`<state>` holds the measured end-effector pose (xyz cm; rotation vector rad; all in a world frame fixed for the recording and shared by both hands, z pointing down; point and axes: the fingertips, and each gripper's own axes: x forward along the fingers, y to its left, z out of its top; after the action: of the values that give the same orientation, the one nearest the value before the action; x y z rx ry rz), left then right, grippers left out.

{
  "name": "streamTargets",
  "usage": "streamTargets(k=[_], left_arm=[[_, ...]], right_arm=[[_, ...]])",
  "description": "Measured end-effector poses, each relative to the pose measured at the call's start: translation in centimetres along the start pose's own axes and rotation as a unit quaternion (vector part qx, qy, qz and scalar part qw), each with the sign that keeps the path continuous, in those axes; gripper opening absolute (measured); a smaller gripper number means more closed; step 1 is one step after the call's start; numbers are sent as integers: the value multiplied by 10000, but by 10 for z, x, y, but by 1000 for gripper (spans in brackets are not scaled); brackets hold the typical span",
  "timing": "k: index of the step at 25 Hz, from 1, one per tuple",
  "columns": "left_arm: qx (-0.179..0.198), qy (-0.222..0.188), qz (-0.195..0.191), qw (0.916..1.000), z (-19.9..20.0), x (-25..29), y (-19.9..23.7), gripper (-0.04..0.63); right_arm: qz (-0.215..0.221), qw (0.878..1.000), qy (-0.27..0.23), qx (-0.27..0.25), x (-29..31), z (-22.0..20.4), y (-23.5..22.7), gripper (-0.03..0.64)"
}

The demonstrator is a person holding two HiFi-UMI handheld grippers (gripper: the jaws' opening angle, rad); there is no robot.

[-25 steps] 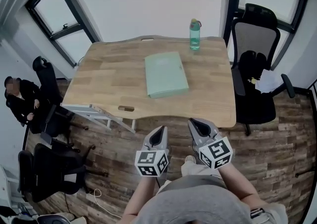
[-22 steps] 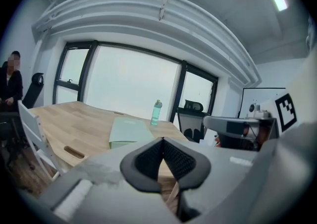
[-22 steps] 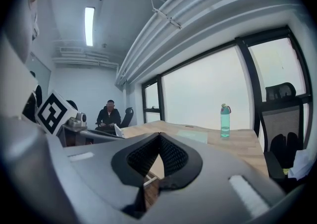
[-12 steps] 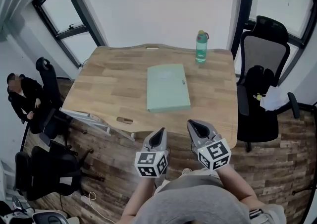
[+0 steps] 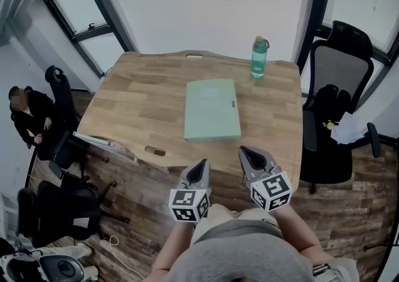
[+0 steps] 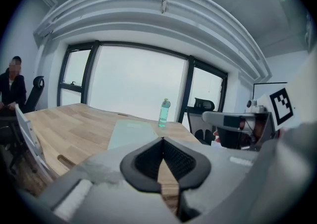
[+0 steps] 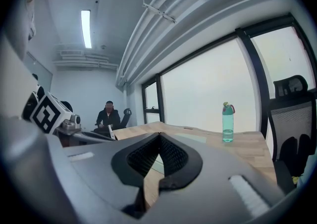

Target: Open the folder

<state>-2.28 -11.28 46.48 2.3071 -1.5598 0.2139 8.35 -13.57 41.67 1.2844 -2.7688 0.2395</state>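
Observation:
A pale green folder lies closed and flat in the middle of the wooden table; it shows too in the left gripper view and, partly hidden behind the jaws, in the right gripper view. My left gripper is shut with nothing in it, just short of the table's near edge. Beside it my right gripper is likewise shut and empty, its tips over the near edge. Both point at the folder from a short distance.
A teal water bottle stands at the table's far right corner. A black office chair holding papers stands right of the table. More chairs and a seated person are at the left. The floor is wooden planks.
Both grippers have advanced toward the table with the person; the table and folder now sit nearer in the head view. Jaws stayed shut.

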Motion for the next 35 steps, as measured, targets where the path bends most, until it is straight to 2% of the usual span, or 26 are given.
streamTargets(k=[11, 23, 29, 35], left_arm=[[-102, 203, 125, 9997, -8, 26, 34, 3], [222, 496, -234, 9982, -4, 87, 71, 3], [604, 799, -450, 9940, -7, 113, 83, 3], [782, 1070, -590, 9894, -17, 130, 95, 3]], right_arm=[[-198, 9997, 154, 0, 30, -8, -26, -2], [-480, 9972, 561, -101, 103, -28, -76, 0], [-583, 9935, 969, -90, 136, -52, -104, 0], [-663, 9859, 1533, -11, 161, -88, -125, 0]])
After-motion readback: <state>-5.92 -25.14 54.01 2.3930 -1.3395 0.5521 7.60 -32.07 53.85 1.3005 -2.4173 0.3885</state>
